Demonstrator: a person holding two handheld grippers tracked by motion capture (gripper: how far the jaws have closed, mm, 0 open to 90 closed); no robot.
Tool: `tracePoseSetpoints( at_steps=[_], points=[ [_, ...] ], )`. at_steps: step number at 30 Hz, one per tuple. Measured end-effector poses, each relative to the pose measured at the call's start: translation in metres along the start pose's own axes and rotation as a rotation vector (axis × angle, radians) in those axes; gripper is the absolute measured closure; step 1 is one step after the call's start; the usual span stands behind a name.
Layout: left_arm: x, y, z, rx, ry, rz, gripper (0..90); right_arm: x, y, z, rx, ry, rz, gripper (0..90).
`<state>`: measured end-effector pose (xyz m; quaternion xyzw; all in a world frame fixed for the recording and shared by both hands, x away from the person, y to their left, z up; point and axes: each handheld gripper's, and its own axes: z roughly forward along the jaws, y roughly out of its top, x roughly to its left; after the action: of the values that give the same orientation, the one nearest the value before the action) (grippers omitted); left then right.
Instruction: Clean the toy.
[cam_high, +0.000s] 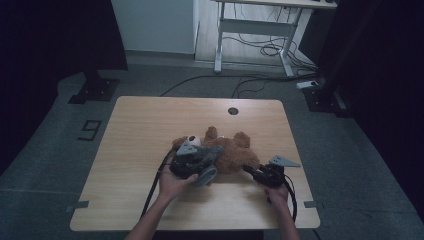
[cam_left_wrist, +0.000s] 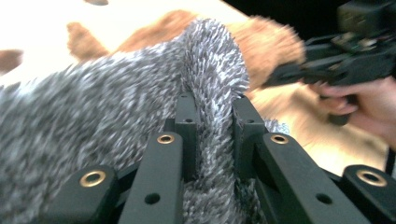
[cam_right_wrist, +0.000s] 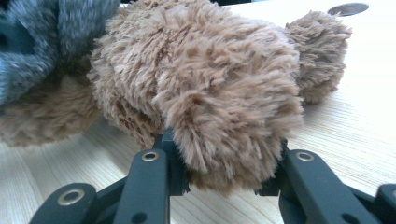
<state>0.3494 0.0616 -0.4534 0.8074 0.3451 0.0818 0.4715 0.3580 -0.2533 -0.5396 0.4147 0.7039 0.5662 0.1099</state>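
Note:
A brown plush bear (cam_high: 235, 148) lies on the wooden table (cam_high: 135, 135) near its middle. A grey fuzzy cloth (cam_high: 209, 169) is draped over the bear's left side. My left gripper (cam_high: 211, 159) is shut on a fold of that grey cloth (cam_left_wrist: 93, 121), and the fold stands up between the jaws of the left gripper (cam_left_wrist: 215, 109). My right gripper (cam_high: 248, 170) is shut on a brown limb of the bear (cam_right_wrist: 210, 79) at its right end, with the jaws of the right gripper (cam_right_wrist: 224, 149) pressed into the fur. The right gripper (cam_left_wrist: 280, 77) and its hand also appear in the left gripper view, behind the bear (cam_left_wrist: 266, 42).
A round cable hole (cam_high: 233, 110) sits near the table's far edge. Behind the table stand a white desk frame (cam_high: 255, 30) with loose cables on the floor and black stand bases (cam_high: 95, 90) at both sides. Bare wood lies left and front of the bear.

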Motion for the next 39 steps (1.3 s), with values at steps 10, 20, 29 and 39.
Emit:
tracePoseSetpoints(
  at_steps=[10, 20, 29, 39],
  points=[
    [-0.04, 0.03, 0.066, 0.086, -0.03, 0.083, 75.4, 0.001, 0.002, -0.002, -0.002, -0.008, -0.009, 64.9],
    [-0.02, 0.002, 0.049, 0.095, -0.029, 0.048, 75.5, -0.001, 0.002, -0.003, 0.011, -0.012, -0.029, 65.0],
    [0.012, -0.024, 0.013, 0.11, -0.002, 0.002, 75.5, -0.004, 0.001, -0.003, 0.016, 0.002, -0.031, 65.0],
    [0.04, -0.045, -0.022, 0.072, 0.064, -0.053, 75.4, -0.005, 0.0, -0.003, 0.018, 0.005, -0.032, 65.0]
  ],
)
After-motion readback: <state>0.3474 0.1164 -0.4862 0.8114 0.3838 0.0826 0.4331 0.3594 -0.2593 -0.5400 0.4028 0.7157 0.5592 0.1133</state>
